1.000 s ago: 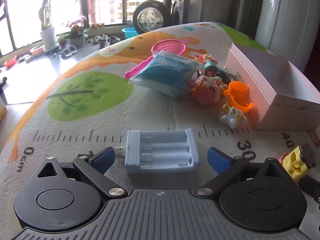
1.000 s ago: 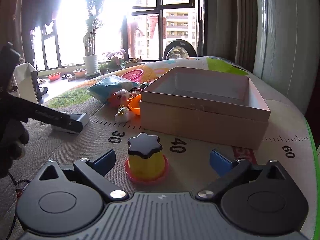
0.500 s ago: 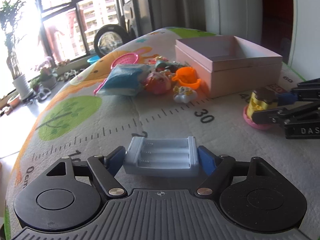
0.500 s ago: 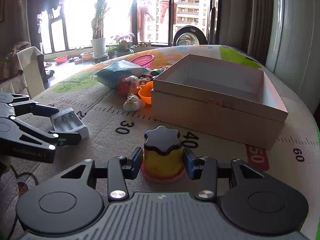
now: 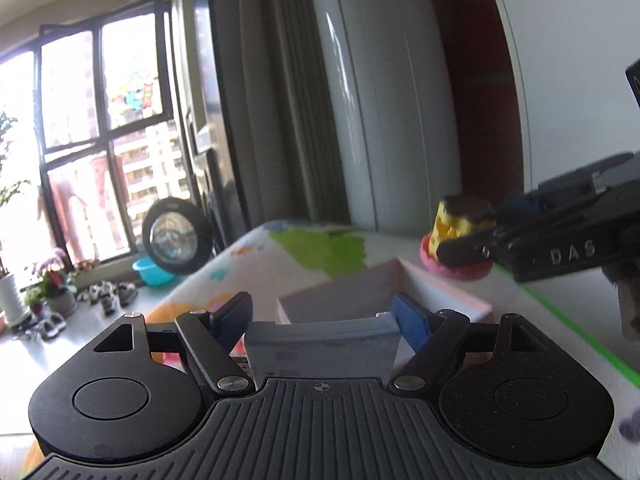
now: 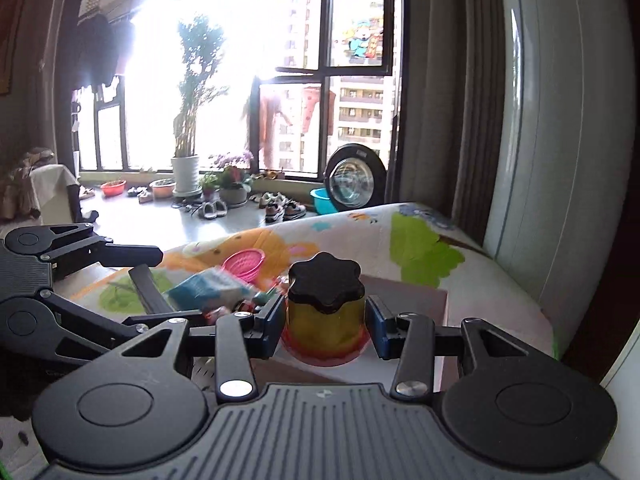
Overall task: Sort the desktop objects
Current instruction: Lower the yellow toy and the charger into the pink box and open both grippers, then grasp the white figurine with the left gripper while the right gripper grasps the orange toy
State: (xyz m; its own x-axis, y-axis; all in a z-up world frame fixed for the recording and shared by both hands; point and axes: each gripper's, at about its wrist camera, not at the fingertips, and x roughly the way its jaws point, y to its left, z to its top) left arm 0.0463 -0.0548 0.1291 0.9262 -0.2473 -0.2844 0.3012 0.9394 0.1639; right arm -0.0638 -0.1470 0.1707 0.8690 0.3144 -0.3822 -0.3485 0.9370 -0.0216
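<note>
In the left wrist view my left gripper (image 5: pixel 322 314) is shut on a pale blue battery charger (image 5: pixel 322 346), held in the air with its back side up. The pink open box (image 5: pixel 384 292) lies just beyond it on the mat. My right gripper (image 6: pixel 326 314) is shut on a yellow toy jar with a black star-shaped lid (image 6: pixel 325 308) and a pink base, lifted above the near side of the pink box (image 6: pixel 416 292). That jar (image 5: pixel 462 236) and the right gripper's fingers (image 5: pixel 472 246) also show at the right of the left wrist view.
The colourful play mat (image 6: pixel 424 248) covers the table. A pile of toys sits at the left of the box: a blue packet (image 6: pixel 208 290) and a pink strainer (image 6: pixel 245 262). The left gripper's body (image 6: pixel 60 300) fills the left of the right wrist view. A curtain and white appliance stand behind.
Both grippers closed on their objects on the mat, then rose: the left with the battery charger, the right with the yellow jar. Both now hang near the pink box.
</note>
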